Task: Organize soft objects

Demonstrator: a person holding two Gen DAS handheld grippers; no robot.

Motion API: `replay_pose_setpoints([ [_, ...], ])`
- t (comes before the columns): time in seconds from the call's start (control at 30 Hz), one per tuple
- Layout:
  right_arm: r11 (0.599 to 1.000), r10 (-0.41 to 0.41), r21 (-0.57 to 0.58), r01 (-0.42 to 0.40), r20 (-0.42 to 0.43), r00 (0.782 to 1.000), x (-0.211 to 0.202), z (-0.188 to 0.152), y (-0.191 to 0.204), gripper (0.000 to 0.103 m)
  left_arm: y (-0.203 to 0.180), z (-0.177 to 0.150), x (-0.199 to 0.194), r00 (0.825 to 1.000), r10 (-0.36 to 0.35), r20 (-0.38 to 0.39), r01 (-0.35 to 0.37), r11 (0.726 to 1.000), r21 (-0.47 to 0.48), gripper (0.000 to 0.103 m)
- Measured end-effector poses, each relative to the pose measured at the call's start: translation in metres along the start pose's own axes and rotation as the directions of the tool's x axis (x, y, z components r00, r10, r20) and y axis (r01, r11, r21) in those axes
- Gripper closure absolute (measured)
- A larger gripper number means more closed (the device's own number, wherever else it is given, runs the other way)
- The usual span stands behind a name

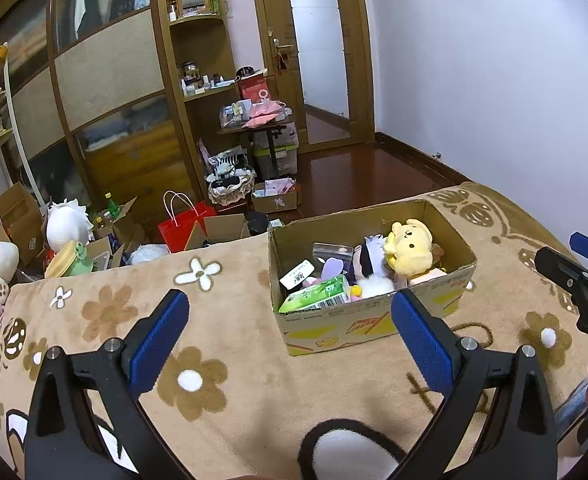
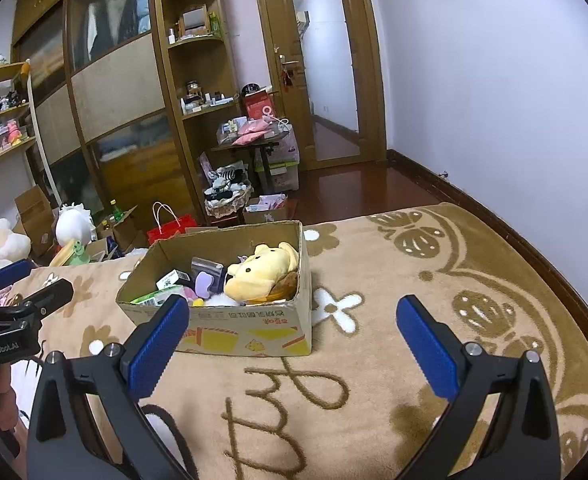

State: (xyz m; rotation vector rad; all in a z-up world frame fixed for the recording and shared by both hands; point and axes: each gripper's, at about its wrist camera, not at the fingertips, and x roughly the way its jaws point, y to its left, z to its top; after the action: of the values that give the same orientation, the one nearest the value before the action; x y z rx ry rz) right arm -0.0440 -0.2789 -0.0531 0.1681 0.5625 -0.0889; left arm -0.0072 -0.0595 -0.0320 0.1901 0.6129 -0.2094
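Observation:
A cardboard box (image 1: pixel 374 322) stands on the beige flowered blanket (image 1: pixel 221 320); it also shows in the right wrist view (image 2: pixel 249 330). Inside lie a yellow plush bear (image 1: pixel 410 250) (image 2: pixel 259 274), a green tissue pack (image 1: pixel 318 294), a white fluffy toy (image 1: pixel 376 284) and small packets. My left gripper (image 1: pixel 289 312) is open and empty, held above the blanket in front of the box. My right gripper (image 2: pixel 294 320) is open and empty, to the right of the box's front. Each gripper shows at the edge of the other's view.
Beyond the bed's far edge lie a red gift bag (image 1: pixel 183 226), open cartons (image 1: pixel 25 216), white plush toys (image 1: pixel 67 224) and a green frog toy (image 1: pixel 78 254). A wooden wardrobe, shelves, a small cluttered table (image 1: pixel 259 128) and a door stand behind. A white wall is at right.

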Motion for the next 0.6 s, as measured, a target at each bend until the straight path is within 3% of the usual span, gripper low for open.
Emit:
replay_pose_setpoints([
  [0.6,1.000,-0.006,-0.003,0.006,0.004,1.000,0.0022,-0.0023,-0.0030,0.000,0.0006,0.0054,-0.0014,1.000,0.005,0.005,-0.005,1.000,0.003,0.003],
])
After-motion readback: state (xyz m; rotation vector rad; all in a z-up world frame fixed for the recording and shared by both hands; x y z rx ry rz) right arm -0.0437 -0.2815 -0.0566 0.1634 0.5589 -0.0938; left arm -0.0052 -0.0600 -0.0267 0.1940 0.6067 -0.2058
